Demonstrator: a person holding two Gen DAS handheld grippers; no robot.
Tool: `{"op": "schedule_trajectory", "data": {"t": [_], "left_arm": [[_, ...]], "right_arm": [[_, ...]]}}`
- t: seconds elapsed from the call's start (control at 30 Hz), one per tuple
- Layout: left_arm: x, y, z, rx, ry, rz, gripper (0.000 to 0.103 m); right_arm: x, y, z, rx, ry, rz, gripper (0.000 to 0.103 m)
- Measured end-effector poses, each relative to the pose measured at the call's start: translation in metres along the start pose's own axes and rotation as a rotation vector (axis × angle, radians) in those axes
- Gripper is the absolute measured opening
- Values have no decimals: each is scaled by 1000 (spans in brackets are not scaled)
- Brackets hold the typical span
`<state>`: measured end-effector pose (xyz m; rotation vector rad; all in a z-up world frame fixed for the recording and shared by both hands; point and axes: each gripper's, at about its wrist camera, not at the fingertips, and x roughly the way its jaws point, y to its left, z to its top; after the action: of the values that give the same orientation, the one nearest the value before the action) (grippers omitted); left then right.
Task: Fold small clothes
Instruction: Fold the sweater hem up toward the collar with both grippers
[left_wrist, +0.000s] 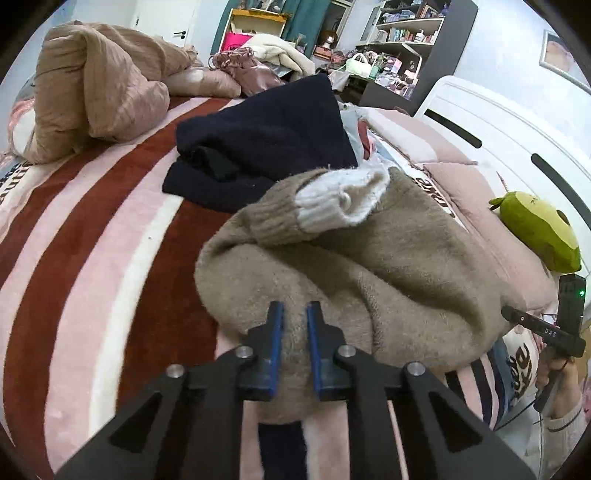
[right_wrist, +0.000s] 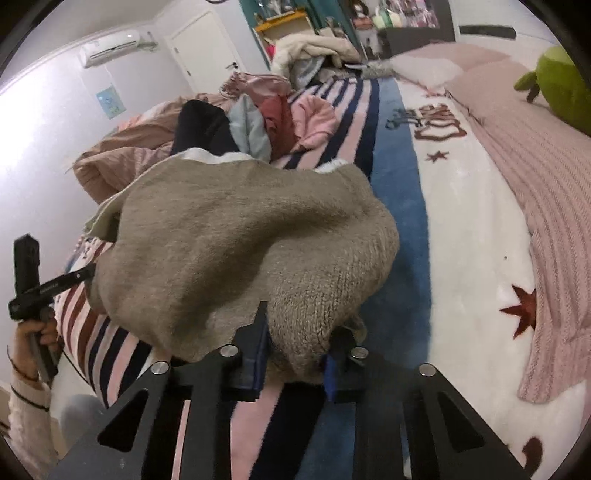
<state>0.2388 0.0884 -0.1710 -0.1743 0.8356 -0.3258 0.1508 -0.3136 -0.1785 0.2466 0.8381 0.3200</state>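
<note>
Between both grippers' (left_wrist: 295, 306) (right_wrist: 301, 314) clenched fingers sits the beige sweater's (left_wrist: 369, 258) hem.

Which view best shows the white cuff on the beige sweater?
The left wrist view: the white cuff lies in full sight on top of the beige sweater. The right wrist view shows only a white sliver behind the sweater's far edge.

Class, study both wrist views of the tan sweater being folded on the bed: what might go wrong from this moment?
1. The left gripper pinches only a thin bit of the tan sweater's near edge, so the knit may slip out when lifted.
2. The white cuff lies loose on top and could flop out of the fold.
3. The navy garment lies right behind and may get dragged along.
</note>
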Motion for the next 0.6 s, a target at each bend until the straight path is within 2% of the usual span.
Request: {"op": "schedule_trajectory", "data": {"t": [0.1,0.13,0.17,0.2,0.23,0.33,0.37,0.5,0.6], "left_arm": [[-1,10,-5,-12,14,-14,15],[1,14,-7,-17,26,-35,34],[2,16,-8,-24,31,-46,64],[3,18,-10,-32,31,-49,80],[5,21,-11,-43,26,-75,90],[10,20,-11,-72,18,-171,90],[12,17,-10,-69,11,-173,88],[24,-1,-3,-24,22,-105,78],[24,-10,1,-19,-1,-91,57]], "right_arm": [[-8,0,-8,4,-10,31,16],[-9,-1,-10,8,-10,38,16],[-12,-3,-16,10,-6,46,16],[-12,-4,-18,10,-2,47,16],[-12,-7,-21,11,5,48,16],[-10,-13,-27,20,25,68,16],[-10,-12,-26,15,24,70,17],[-14,-9,-14,16,-7,60,41],[-11,-8,-3,13,-15,55,42]]}}
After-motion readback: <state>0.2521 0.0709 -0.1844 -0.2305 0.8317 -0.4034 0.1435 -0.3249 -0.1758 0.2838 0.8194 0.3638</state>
